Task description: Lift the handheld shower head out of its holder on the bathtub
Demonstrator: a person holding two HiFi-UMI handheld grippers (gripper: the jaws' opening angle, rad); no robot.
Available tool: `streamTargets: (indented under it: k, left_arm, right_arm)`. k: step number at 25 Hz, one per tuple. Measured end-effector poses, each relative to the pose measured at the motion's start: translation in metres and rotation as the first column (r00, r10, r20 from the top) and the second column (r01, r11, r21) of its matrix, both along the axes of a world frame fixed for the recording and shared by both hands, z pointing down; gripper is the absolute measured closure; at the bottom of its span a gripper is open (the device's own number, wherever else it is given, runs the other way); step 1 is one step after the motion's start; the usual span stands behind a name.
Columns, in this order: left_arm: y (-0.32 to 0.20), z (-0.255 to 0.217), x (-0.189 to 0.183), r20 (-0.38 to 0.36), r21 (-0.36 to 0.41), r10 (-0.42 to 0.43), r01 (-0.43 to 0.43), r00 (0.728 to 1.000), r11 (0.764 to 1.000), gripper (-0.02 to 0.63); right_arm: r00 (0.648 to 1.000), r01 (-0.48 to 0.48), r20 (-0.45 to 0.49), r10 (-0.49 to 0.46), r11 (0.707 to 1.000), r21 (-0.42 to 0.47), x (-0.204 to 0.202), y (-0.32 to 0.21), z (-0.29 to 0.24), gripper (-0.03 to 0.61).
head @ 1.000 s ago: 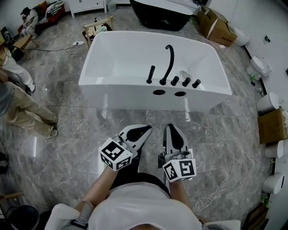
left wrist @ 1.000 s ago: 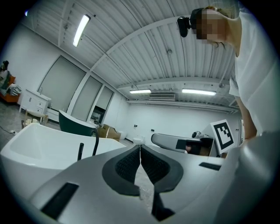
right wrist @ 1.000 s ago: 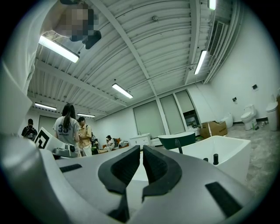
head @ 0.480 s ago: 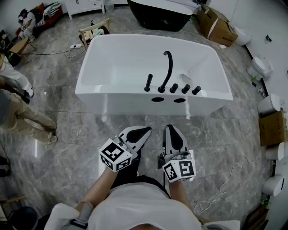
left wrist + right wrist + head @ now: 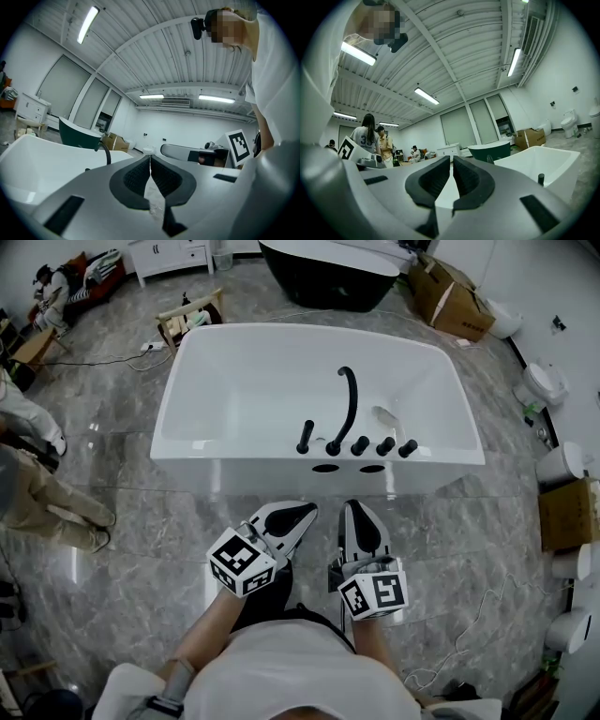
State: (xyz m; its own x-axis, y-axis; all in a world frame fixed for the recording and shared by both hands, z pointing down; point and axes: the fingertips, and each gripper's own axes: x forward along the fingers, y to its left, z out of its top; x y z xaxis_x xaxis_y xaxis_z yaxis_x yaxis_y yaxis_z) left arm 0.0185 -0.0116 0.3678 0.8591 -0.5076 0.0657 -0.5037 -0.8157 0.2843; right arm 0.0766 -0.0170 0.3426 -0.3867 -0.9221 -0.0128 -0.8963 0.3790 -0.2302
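A white bathtub (image 5: 234,395) stands ahead of me on the marble floor. On its near rim a slim black handheld shower head (image 5: 305,436) stands upright in its holder, left of the curved black spout (image 5: 348,401) and three black knobs (image 5: 384,445). My left gripper (image 5: 305,509) and right gripper (image 5: 356,506) are held side by side, level, short of the tub's near wall. Both are shut with nothing in them. The left gripper view shows its pads (image 5: 140,176) meeting, with the tub (image 5: 42,161) to the left. A black post (image 5: 541,179) on the tub rim shows in the right gripper view.
A dark tub (image 5: 328,268) stands behind the white one, with cardboard boxes (image 5: 450,292) at the back right. Toilets (image 5: 542,379) and another box (image 5: 567,512) line the right side. A person's legs (image 5: 37,493) are at the left. A cable (image 5: 464,629) lies on the floor.
The bathtub has come closer to me and sits lower in the head view. Both grippers keep their pose and stay shut. The person at the left has drifted further left.
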Motion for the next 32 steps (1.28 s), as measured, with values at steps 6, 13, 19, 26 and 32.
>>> streamTargets:
  k: [6, 13, 19, 26, 32]
  left_arm:
    - [-0.042, -0.001, 0.002, -0.016, -0.007, -0.002, 0.002, 1.0, 1.0, 0.603]
    - [-0.084, 0.005, -0.001, -0.033, -0.016, -0.021, 0.02, 0.999, 1.0, 0.603]
    - [-0.122, 0.01, -0.008, -0.037, -0.023, -0.052, 0.052, 0.998, 0.998, 0.603]
    - [-0.15, 0.012, -0.01, -0.028, -0.013, -0.059, 0.059, 0.998, 0.998, 0.603]
    - [-0.161, 0.008, -0.003, -0.032, -0.013, -0.062, 0.062, 0.998, 0.998, 0.603]
  right_arm:
    - [1.0, 0.011, -0.016, -0.011, 1.0, -0.004, -0.001, -0.041, -0.002, 0.556]
    - [0.999, 0.039, -0.038, -0.039, 0.999, -0.013, -0.008, -0.081, 0.001, 0.555]
    - [0.995, 0.087, -0.057, -0.088, 0.996, -0.01, -0.02, -0.115, 0.003, 0.555]
    - [0.993, 0.103, -0.061, -0.102, 0.994, 0.029, -0.022, -0.144, -0.004, 0.555]
    - [0.993, 0.107, -0.056, -0.105, 0.994, 0.027, -0.017, -0.155, -0.005, 0.555]
